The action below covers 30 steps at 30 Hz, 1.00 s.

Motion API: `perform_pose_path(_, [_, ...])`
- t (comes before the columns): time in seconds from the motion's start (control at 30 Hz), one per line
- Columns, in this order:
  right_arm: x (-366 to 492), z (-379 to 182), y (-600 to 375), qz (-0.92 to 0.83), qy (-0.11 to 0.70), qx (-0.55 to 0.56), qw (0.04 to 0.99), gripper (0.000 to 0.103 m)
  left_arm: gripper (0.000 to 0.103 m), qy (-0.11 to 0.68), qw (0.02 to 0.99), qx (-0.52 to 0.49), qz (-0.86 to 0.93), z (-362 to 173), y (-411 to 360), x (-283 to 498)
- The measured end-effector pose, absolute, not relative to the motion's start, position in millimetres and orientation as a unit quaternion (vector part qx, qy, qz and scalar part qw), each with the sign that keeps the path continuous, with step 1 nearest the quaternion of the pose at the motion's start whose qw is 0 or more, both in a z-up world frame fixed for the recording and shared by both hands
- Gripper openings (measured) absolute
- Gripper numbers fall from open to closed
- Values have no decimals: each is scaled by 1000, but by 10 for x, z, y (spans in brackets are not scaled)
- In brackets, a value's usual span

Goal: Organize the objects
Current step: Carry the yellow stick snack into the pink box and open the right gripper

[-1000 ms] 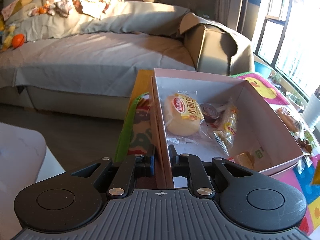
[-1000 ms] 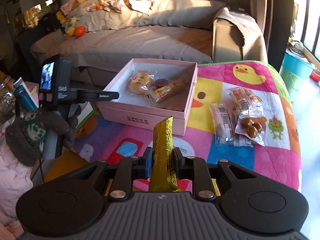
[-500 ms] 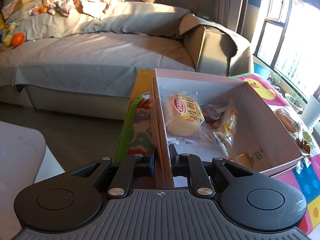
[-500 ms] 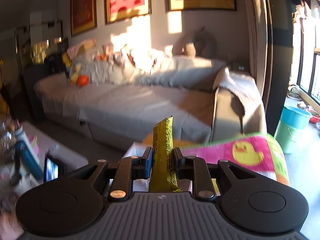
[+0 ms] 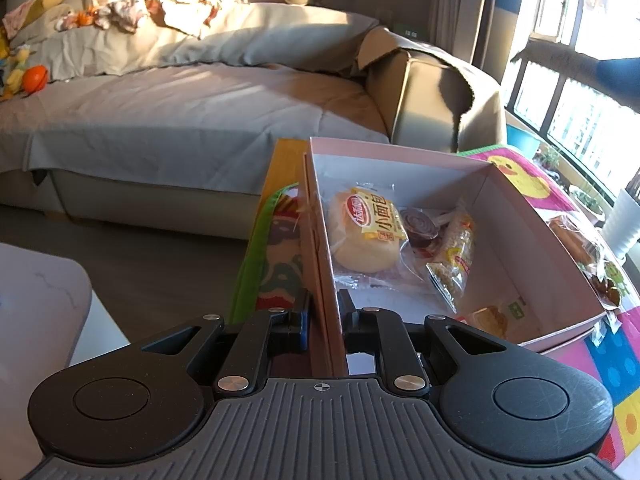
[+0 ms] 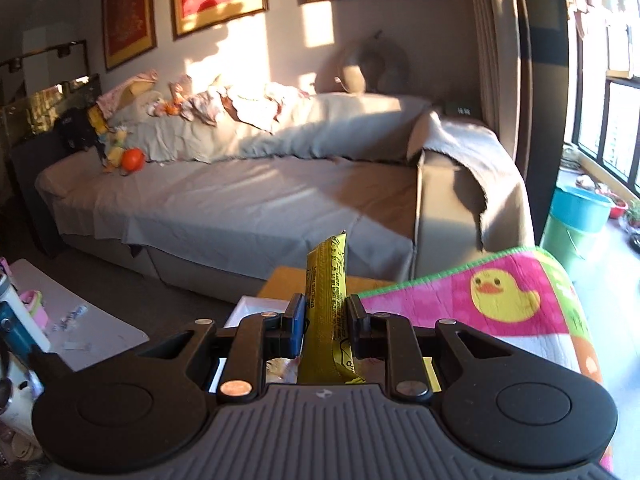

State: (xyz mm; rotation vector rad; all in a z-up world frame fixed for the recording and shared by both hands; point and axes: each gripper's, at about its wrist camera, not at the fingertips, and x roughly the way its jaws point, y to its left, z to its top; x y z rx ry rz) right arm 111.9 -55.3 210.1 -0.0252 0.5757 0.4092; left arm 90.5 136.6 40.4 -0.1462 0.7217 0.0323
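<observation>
My left gripper point(image 5: 323, 312) is shut on the near left wall of the pink box point(image 5: 520, 216). Inside the box lie a wrapped round bun point(image 5: 366, 230), a dark round sweet point(image 5: 418, 226) and a long snack packet point(image 5: 456, 256). My right gripper point(image 6: 325, 312) is shut on a yellow snack stick point(image 6: 326, 280), held upright above the box's white corner point(image 6: 256, 310).
The colourful duck mat point(image 6: 504, 300) covers the table. Wrapped snacks point(image 5: 576, 240) lie on it right of the box. A grey sofa point(image 5: 192, 120) stands behind. A white low table point(image 6: 60, 320) is at left, a teal bucket point(image 6: 576, 208) at right.
My right gripper has lifted and moved forward with the yellow stick, so its view now looks over the sofa instead of down on the table. The left gripper has stayed on the box wall.
</observation>
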Motion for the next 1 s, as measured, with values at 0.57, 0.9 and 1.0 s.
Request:
perform_pose_path(0.57, [1129, 1850, -874, 166, 276, -13, 947, 54, 15, 355, 932, -70, 19, 416, 1356, 915])
perform_pose_path(0.9, [997, 1303, -1451, 109, 314, -83, 939, 67, 15, 355, 932, -71, 25, 409, 1363, 893])
perform_pose_path(1.0, [987, 1047, -1509, 123, 343, -95, 926, 66, 15, 356, 932, -68, 27, 408, 1341, 894])
